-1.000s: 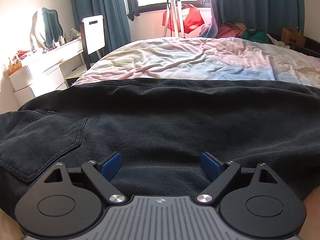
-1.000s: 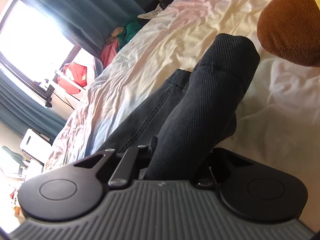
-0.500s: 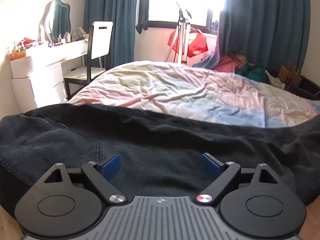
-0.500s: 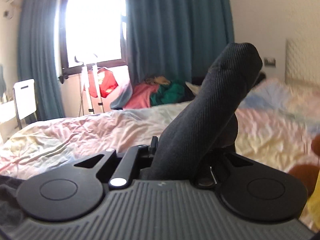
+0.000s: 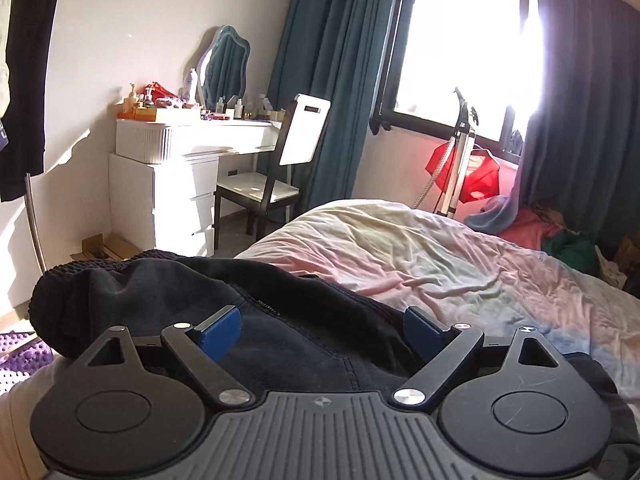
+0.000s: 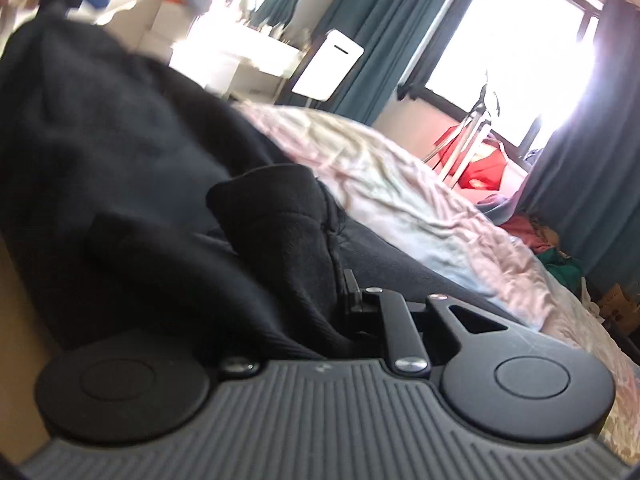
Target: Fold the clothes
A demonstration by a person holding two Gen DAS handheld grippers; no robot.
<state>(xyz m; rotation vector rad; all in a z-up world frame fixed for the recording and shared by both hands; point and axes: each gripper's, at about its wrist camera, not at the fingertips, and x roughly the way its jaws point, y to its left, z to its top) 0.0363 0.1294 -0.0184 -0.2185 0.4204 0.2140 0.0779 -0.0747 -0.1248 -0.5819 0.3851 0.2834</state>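
The right gripper (image 6: 340, 276) is clamped on the end of the black jeans (image 5: 304, 344). They stretch to ten o'clock, where the left gripper (image 5: 320, 330), jaws apart, waits on the bed (image 5: 440, 264).

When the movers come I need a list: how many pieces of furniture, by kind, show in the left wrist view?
bed: 1
chair: 1
dressing table: 1
mirror: 1
Total: 4
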